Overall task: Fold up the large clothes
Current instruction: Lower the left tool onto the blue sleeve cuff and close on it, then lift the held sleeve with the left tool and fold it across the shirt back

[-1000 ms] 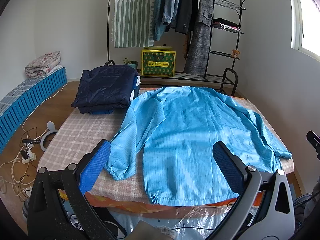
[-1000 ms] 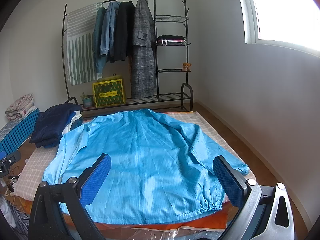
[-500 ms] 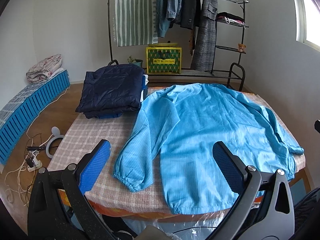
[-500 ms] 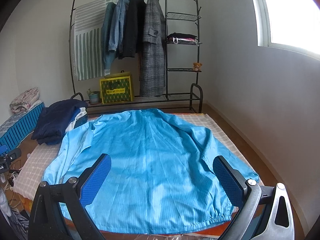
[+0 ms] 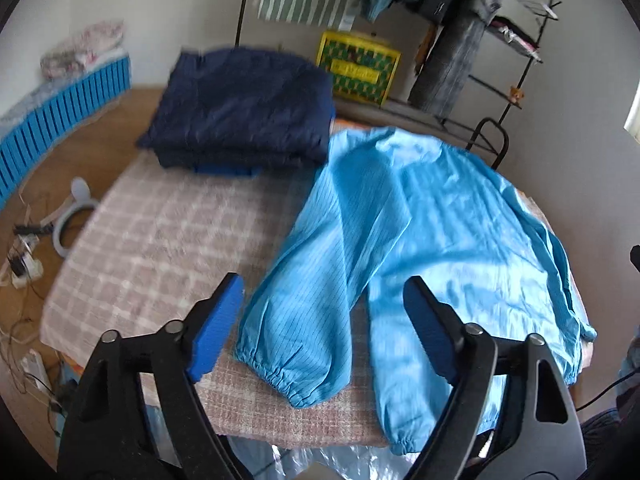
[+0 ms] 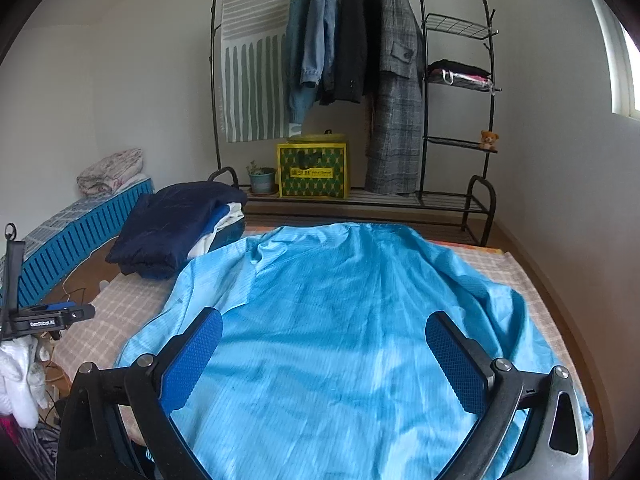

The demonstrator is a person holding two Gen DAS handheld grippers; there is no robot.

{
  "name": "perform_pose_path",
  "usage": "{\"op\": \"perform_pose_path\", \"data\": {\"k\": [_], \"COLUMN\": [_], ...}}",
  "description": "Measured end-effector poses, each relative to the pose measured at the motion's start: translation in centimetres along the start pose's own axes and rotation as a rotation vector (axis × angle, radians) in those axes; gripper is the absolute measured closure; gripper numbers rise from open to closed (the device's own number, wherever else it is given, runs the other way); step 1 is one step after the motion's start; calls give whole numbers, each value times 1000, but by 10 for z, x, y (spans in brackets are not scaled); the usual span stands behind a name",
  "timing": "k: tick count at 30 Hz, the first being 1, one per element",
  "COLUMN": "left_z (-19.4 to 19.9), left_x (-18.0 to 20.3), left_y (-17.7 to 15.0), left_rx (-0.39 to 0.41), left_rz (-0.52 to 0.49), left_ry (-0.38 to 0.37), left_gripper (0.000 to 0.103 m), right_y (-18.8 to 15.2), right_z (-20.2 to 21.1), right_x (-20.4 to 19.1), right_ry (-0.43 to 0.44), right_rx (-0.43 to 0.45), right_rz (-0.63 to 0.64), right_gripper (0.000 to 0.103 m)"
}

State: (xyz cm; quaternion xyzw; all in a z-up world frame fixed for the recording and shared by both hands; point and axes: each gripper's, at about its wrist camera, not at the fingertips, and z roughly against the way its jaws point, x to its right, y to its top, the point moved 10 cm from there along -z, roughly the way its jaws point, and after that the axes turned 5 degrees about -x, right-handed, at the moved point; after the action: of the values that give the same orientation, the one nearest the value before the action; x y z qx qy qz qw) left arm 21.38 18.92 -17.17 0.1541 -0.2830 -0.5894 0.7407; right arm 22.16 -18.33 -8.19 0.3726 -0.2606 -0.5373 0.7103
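Observation:
A light blue long-sleeved jacket (image 5: 432, 232) lies spread flat, back up, on a checked bed cover (image 5: 160, 248). Its left sleeve cuff (image 5: 288, 376) lies near the front edge. My left gripper (image 5: 320, 312) is open and empty, hovering just above that cuff and sleeve. In the right wrist view the jacket (image 6: 340, 320) fills the bed. My right gripper (image 6: 324, 344) is open and empty above the jacket's lower back, near the hem.
A stack of folded dark navy clothes (image 5: 240, 112) sits at the bed's far left corner (image 6: 172, 224). A clothes rack with hanging coats (image 6: 360, 80) and a yellow box (image 6: 312, 170) stand behind the bed. Cables and a power strip (image 5: 24, 264) lie on the floor at left.
The left gripper has moved forward and down toward the left sleeve cuff, tilting left. The right gripper has moved forward over the jacket's hem. Both stay open.

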Motion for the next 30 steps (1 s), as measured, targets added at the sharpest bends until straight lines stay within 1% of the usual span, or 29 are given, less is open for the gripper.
{"op": "perform_pose_path", "data": {"k": [2, 4, 6, 7, 9, 12, 15, 17, 18, 19, 20, 21, 22, 23, 26, 30], "left_z": [-29, -54, -72, -79, -89, -107, -122, -129, -132, -134, -136, -138, -138, -138, -131, -113], "left_x": [-10, -23, -32, -38, -46, -55, -59, -60, -61, -61, -59, -58, -55, -52, -44, -27], "left_y": [-4, -8, -14, -15, -17, -23, -31, -36, -39, -41, -42, -42, -42, -42, -35, -17], "left_rx": [-65, -125, -175, -187, -205, -245, -291, -310, -322, -334, -340, -340, -340, -336, -288, -217], "left_rz": [36, 82, 128, 150, 161, 169, 194, 197, 195, 193, 194, 196, 192, 188, 164, 148], "left_ry": [-30, -33, -55, -54, -45, -28, -53, -36, -25, -25, -35, -46, -58, -68, -77, -122], "left_gripper": [21, 21, 21, 21, 21, 21, 21, 35, 55, 69, 74, 81, 94, 99, 101, 102], "right_y": [-4, -9, -16, -19, -26, -32, -33, -32, -33, -32, -33, -34, -34, -34, -37, -38], "right_z": [-17, -33, -48, -54, -68, -86, -93, -95, -95, -95, -96, -96, -96, -96, -98, -99], "right_x": [-6, -10, -13, -12, -10, -5, -2, -4, -5, -7, -9, -11, -12, -13, -13, -11], "right_ry": [8, 12, 24, 31, 41, 55, 71, 73, 75, 76, 77, 78, 77, 74, 63, 67], "right_rx": [-24, -51, -73, -85, -112, -168, -181, -178, -177, -177, -178, -180, -182, -185, -192, -209], "right_rz": [-2, 0, 8, 6, -9, -55, -88, -81, -75, -70, -66, -62, -58, -52, -42, -57], "right_gripper": [1, 5, 7, 7, 8, 17, 19, 20, 20, 20, 20, 20, 20, 20, 21, 25]}}
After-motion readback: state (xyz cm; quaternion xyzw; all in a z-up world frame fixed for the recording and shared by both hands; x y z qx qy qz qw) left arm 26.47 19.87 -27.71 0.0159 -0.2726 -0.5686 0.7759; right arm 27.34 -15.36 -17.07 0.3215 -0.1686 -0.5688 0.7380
